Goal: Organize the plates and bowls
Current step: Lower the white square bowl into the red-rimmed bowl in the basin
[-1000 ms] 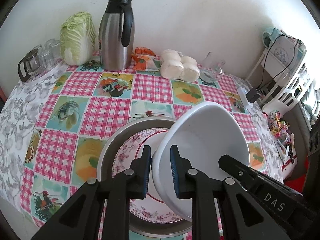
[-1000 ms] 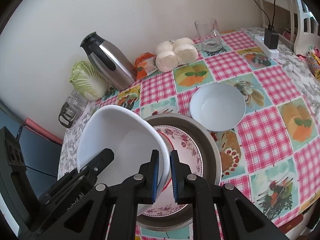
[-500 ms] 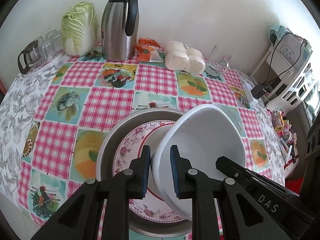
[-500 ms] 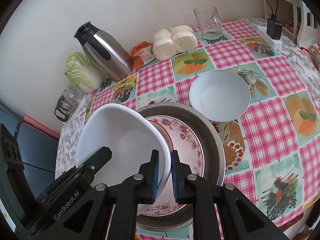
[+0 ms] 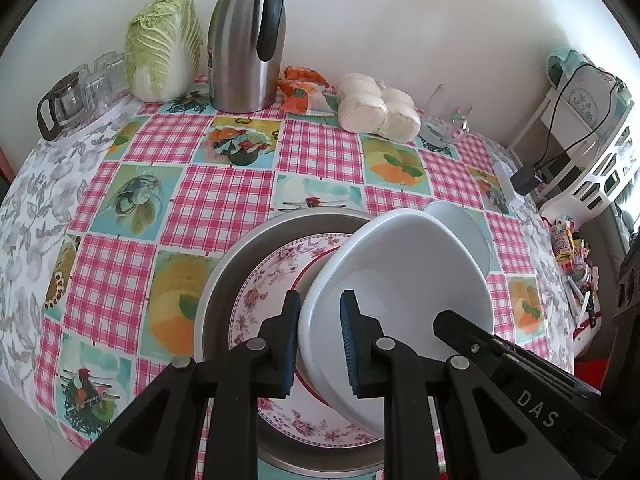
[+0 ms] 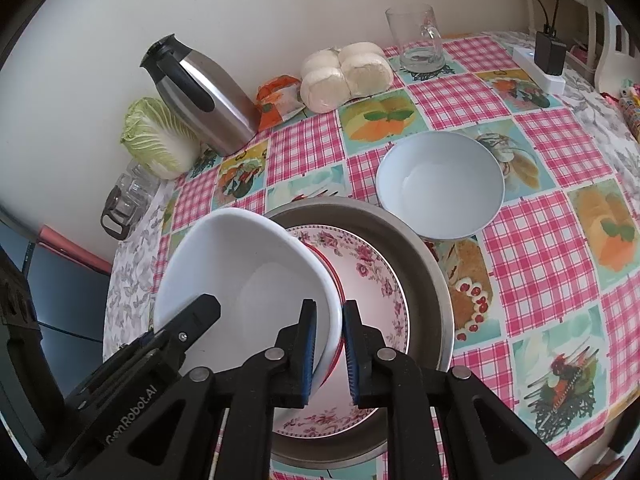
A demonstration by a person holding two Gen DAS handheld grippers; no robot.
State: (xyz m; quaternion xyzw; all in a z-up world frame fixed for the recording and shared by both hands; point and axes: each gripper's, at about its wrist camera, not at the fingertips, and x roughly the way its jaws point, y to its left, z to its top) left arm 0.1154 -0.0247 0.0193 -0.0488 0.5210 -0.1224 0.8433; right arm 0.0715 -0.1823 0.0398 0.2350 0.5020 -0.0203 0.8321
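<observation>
I have both tools on the large white bowl, one at each side of its rim. My left hand-held gripper is clamped on the rim, one blue pad outside the wall and one inside, and its grip looks the same as a second ago. My right hand-held gripper straddles the opposite rim; its jaws have just been opening a little, with the bowl wall between them, and the gap beside the right pad now looks slightly wider than before, so I cannot say the pads press on it.

The bowl is tilted, its low edge down on the floral plate, which lies inside the metal basin directly under both grippers. Against the earlier frames the bowl sits lower and closer into the plate, and more of the worktop shows beyond it. In the left wrist view the thermos and the cabbage have shifted up toward the top of the picture.

The smaller white bowl stands upright on the worktop just beyond the basin, ahead and to the right of my right gripper; in the left view only its edge peeks out behind the big bowl. It has not shifted. The buns and the glass mug sit far ahead by the wall.
</observation>
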